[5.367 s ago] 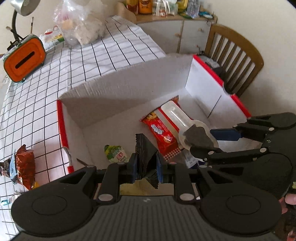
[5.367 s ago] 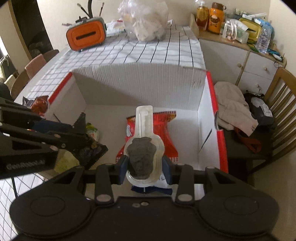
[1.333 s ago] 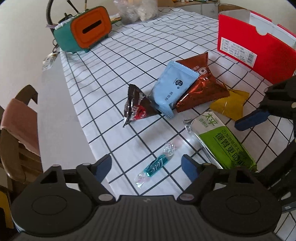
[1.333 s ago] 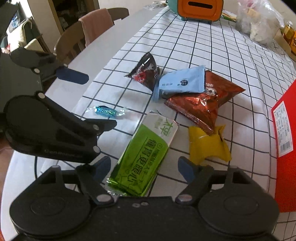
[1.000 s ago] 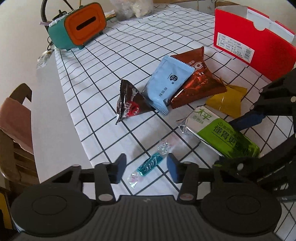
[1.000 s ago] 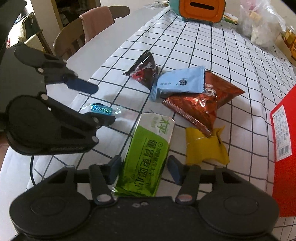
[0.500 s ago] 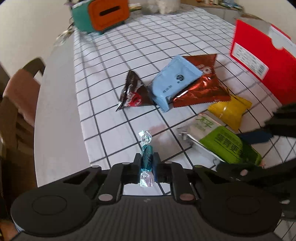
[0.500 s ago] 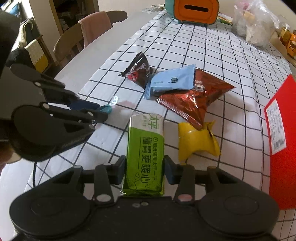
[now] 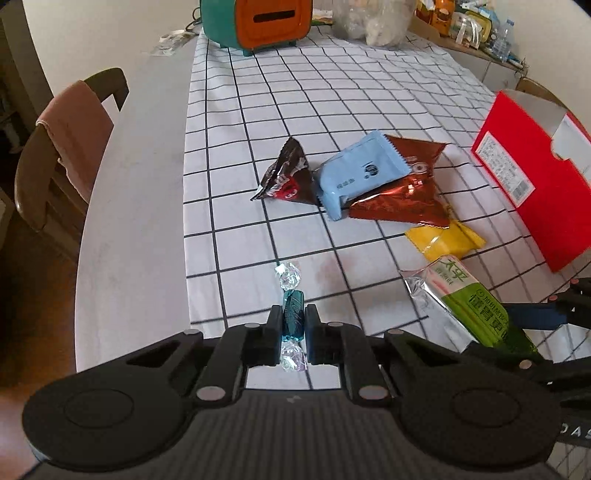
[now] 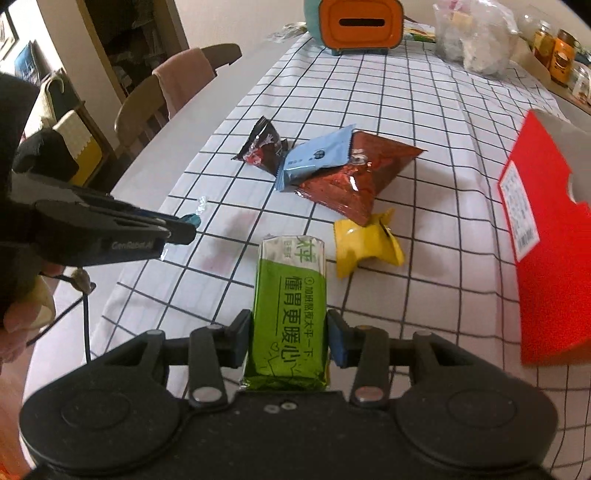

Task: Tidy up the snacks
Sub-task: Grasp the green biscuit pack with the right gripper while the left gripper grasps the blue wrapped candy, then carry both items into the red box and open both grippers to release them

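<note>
At the far left of the left wrist view a chair [image 9: 70, 147] with a pinkish cloth over its back stands beside the counter [image 9: 129, 221], whose right part carries a checked cloth. In the lower middle of this view the left gripper [image 9: 293, 325] has its fingers closed almost fully on the teal candy [image 9: 293, 314], a small sweet in a twisted clear wrapper; the pads press on its middle and the twisted ends stick out above and below. In the lower middle of the right wrist view the right gripper [image 10: 289, 334] has its fingers closed on the green packet [image 10: 290, 306], about at its lower half, with only a narrow opening left, as wide as the packet.

I judge the step in hand to be the pick-up: both snacks are gripped and seem just clear of the cloth. The next move probably calls for carrying them to the red box [image 9: 532, 177] at the right edge and letting them go over its open top, without the two grippers colliding.

In the middle of the frame four snacks lie on the cloth: a dark triangular bag [image 9: 288, 177], a light blue packet [image 9: 362, 173] lying partly on a brown foil bag [image 9: 406, 192], and just beside that a yellow wrapper [image 9: 445, 240]. At the right, the red box shows only its outer wall and white rim, so I cannot tell what is inside. At the upper edge stand an orange and teal case [image 9: 258, 22] and a clear plastic bag [image 9: 369, 18] with pale contents.
</note>
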Available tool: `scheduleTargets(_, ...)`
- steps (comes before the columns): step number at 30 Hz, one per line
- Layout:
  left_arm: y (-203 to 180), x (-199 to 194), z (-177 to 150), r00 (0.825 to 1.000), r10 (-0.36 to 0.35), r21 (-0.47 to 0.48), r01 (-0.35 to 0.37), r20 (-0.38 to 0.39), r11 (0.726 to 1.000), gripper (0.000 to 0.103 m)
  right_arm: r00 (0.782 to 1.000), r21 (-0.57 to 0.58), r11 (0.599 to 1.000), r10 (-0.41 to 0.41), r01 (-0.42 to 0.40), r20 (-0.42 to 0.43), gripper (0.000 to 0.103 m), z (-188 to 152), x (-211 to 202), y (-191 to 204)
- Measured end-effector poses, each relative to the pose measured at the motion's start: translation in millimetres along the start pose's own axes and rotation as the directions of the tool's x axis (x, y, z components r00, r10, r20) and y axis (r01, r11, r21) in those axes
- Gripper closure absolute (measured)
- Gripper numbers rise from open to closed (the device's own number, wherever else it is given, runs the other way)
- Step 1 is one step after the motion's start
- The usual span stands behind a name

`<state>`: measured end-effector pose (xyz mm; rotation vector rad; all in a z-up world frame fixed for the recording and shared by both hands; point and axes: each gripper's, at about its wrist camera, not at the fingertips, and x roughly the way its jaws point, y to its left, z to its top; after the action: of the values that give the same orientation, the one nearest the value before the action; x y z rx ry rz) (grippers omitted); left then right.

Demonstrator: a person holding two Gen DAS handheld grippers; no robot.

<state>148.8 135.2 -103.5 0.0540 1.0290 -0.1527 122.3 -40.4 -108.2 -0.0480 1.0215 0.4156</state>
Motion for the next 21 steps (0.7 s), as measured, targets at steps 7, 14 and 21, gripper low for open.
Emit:
scheduleTargets(7, -18, -35, 1, 0.999, 0.001, -0.007, -0.001, 0.040, 1.000, 0.091, 0.998, 0.020, 1.000, 0.013, -0.014, 0.061, 0.062, -1, -38, -14)
scheduleTargets(14, -46, -66, 11, 0.997, 0.006, 0.005, -0.006, 0.079, 1.000, 0.091, 0.992, 0.051, 0.998, 0.014, -0.020, 0.125, 0.062, 2, -73, -40)
scheduleTargets(21, -87, -90, 25, 0.992, 0.001, 0.034, -0.005, 0.126, 0.999, 0.091, 0.984, 0.051, 0.998, 0.015, -0.025, 0.180, 0.062, 2, -105, -75)
